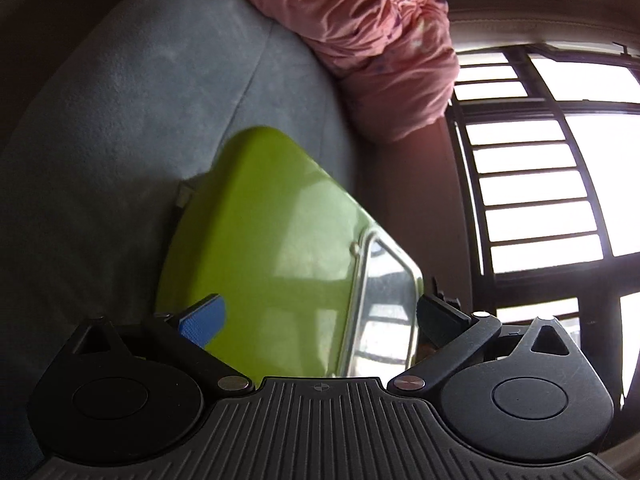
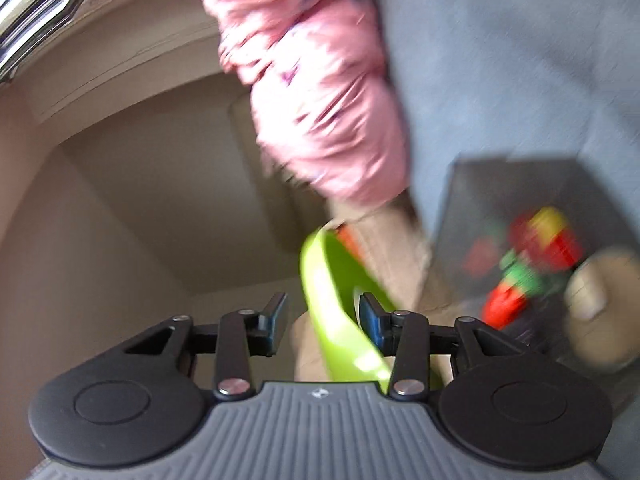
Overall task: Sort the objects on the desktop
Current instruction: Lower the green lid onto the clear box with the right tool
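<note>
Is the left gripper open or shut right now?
Open. The left gripper has its jaws spread wide over the green tabletop, clamping nothing.

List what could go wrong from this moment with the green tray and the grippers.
1. The right wrist view is smeared by motion, so the right gripper, open around the green tray's edge, might close off-target.
2. The left gripper is wide open over the tray, gripping nothing; the tray may tip.
3. The metal-rimmed dish near the tray's corner could slide.
</note>
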`<state>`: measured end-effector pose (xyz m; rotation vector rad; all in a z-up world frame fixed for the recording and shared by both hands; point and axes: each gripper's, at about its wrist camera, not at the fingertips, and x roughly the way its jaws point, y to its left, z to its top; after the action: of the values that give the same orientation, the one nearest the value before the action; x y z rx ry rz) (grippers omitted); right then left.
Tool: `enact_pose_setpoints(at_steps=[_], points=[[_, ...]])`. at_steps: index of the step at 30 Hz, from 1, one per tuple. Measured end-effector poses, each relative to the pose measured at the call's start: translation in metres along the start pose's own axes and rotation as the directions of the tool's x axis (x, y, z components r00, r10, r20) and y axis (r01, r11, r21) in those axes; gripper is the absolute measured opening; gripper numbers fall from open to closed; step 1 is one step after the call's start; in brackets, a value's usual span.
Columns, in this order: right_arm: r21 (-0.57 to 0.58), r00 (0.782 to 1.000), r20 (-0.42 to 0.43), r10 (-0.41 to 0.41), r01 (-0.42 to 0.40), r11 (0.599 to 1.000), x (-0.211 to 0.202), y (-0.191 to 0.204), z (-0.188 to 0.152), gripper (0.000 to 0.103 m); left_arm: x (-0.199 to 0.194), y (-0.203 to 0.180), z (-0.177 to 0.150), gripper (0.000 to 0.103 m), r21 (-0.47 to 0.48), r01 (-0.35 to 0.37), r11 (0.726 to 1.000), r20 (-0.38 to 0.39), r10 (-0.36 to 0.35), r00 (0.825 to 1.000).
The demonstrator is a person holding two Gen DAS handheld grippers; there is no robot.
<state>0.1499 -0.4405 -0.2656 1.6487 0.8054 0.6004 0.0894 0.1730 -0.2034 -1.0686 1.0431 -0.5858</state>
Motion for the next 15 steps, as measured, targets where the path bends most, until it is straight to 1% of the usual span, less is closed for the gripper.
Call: enact_pose_setpoints(at_steps=[2,4,6,8,9,10,12,13,14,15], points=[[0.001,0.997,0.026,-0.071,0.071,0.997,-0.008,-0.009,0.006,0.048,-0.008,-0.002,0.008,0.103,0.01,-0.063,0.998,0.042,0.063,0.997],[-0.01,0.987,0.053,-0.149,0.149,0.989,-0.008,-0.014,0.009,0.057,-0.012,-0.005,0.013,0.103,0.027,-0.132,0.991,0.078,0.129,0.989],[-0.027,0.973,0.091,-0.212,0.215,0.976,-0.014,-0.017,0.012,0.059,-0.002,-0.009,0.013,0.103,0.047,-0.164,0.985,0.048,0.162,0.986],[-0.038,0.959,0.104,-0.265,0.27,0.962,-0.01,-0.014,0.013,0.07,0.008,-0.013,0.013,0.103,0.068,-0.195,0.978,0.018,0.194,0.981],[-0.045,0.95,0.111,-0.291,0.298,0.954,-0.009,-0.013,0.013,0.08,0.013,-0.015,0.013,0.103,0.079,-0.21,0.974,0.004,0.211,0.978],[-0.062,0.939,0.123,-0.321,0.33,0.942,-0.011,-0.008,0.012,0.082,0.017,-0.016,0.013,0.103,0.09,-0.225,0.97,-0.011,0.227,0.974],[-0.155,0.902,0.166,-0.398,0.423,0.893,-0.012,0.006,0.006,0.081,0.027,-0.02,0.013,0.103,0.113,-0.255,0.96,-0.039,0.26,0.965],[-0.219,0.881,0.202,-0.428,0.466,0.857,-0.017,0.015,0.001,0.081,0.032,-0.022,0.013,0.103,0.123,-0.265,0.956,-0.052,0.273,0.961],[-0.289,0.852,0.241,-0.465,0.52,0.804,-0.019,0.027,-0.007,0.081,0.035,-0.024,0.012,0.103,0.13,-0.266,0.955,-0.061,0.275,0.959],[-0.354,0.821,0.282,-0.496,0.569,0.742,-0.021,0.039,-0.014,0.081,0.038,-0.026,0.011,0.103,0.136,-0.266,0.954,-0.07,0.277,0.958]])
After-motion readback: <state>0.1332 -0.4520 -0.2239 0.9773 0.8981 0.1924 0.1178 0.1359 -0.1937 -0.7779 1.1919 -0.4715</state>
